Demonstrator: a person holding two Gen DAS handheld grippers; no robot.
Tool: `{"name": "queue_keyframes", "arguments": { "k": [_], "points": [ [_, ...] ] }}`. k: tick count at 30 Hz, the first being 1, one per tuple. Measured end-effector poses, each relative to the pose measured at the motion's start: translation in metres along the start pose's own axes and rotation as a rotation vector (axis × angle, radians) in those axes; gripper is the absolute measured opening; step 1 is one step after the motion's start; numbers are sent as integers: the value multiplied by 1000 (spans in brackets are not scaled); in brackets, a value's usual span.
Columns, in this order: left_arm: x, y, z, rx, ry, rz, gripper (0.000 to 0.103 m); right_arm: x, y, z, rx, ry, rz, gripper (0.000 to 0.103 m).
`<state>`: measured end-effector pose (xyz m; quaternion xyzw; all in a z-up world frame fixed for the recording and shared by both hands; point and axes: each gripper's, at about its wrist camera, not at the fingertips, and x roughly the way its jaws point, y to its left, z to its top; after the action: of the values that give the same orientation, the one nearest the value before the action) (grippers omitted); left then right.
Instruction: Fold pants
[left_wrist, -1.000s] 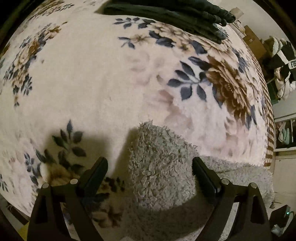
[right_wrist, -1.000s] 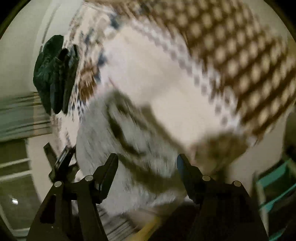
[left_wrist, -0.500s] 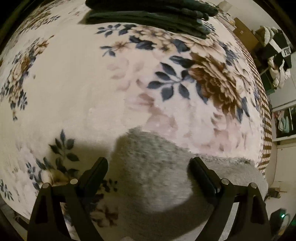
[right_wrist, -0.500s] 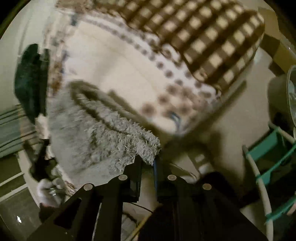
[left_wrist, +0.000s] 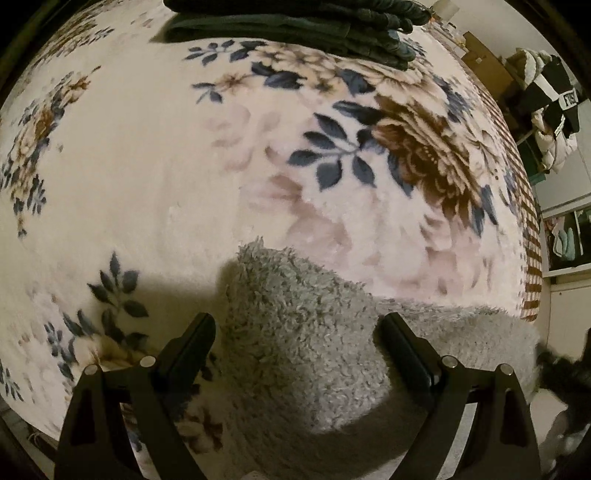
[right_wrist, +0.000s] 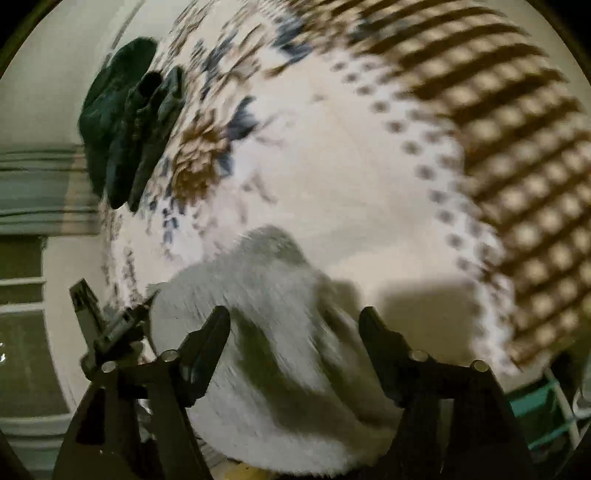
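Note:
Fuzzy light grey pants (left_wrist: 306, 343) lie bunched on a floral blanket (left_wrist: 147, 155), at the near edge of the bed. My left gripper (left_wrist: 297, 332) is open, its fingers on either side of the raised grey fold, not closed on it. In the right wrist view the same grey pants (right_wrist: 273, 317) lie under my right gripper (right_wrist: 293, 325), which is open over them. The picture there is motion-blurred. The left gripper (right_wrist: 107, 325) shows at the left of that view.
A stack of folded dark green clothes (left_wrist: 295, 22) lies at the far side of the blanket, also in the right wrist view (right_wrist: 125, 122). A brown checked cover (right_wrist: 498, 110) lies at the bed's right side. Clothes hang on a rack (left_wrist: 550, 107) at the right.
My right gripper was shut at the pants' edge half a second ago and is now open over the pants. The left gripper stayed open around the fold, which has shifted slightly.

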<state>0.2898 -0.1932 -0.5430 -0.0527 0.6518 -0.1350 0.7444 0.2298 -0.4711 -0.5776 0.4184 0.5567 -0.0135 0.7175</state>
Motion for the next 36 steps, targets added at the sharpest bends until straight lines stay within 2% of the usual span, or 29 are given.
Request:
{"name": "queue_keyframes", "arguments": {
  "k": [2,4,7,9,10,11,12,13,14,17,19,24,25,26,27,29,30,32,35,36],
  "points": [
    [4,4,1,-15,10,-22,92,-9,12,5,-29,-94,-17,20],
    [12,6,3,-34,31,-53,92,-6,12,14,-32,-133,-71,20],
    [16,6,5,-39,49,-60,92,19,-7,23,28,-93,-123,20],
    [5,7,3,-36,32,-67,92,41,-15,25,48,6,-129,23],
    [-1,10,1,-40,21,-68,92,42,-18,25,70,26,-112,32],
    [-12,14,-2,-59,2,-79,92,34,-20,22,91,21,-96,50],
    [-21,19,-5,-82,-18,-98,92,30,-20,20,94,9,-81,57],
    [-29,25,-7,-100,-29,-112,92,17,-21,14,92,-11,-51,62],
    [-38,30,-12,-122,-42,-125,92,6,-23,8,93,-23,-32,62],
    [-49,39,-19,-146,-60,-126,92,-18,-41,-25,144,-7,-39,65],
    [-43,41,-17,-149,-50,-118,92,-21,-60,-52,214,37,-20,65],
    [-8,32,3,-100,-6,-46,92,11,-93,-101,389,160,117,64],
    [-2,31,6,-86,2,-33,92,19,-91,-107,390,170,154,48],
    [3,30,10,-80,10,-19,92,24,-90,-111,391,166,158,24],
    [10,31,14,-77,19,-10,92,27,-90,-115,405,169,153,24],
    [21,34,21,-85,39,-11,92,26,-92,-117,406,140,116,17],
    [25,35,23,-92,50,-10,93,21,-96,-117,391,116,48,16],
    [28,36,25,-99,61,-13,94,20,-102,-115,385,109,-14,16],
    [14,37,23,-98,39,-27,93,19,-91,-109,309,153,-13,17],
    [4,37,20,-104,21,-44,93,19,-82,-106,280,164,-14,20]
  ]
}}
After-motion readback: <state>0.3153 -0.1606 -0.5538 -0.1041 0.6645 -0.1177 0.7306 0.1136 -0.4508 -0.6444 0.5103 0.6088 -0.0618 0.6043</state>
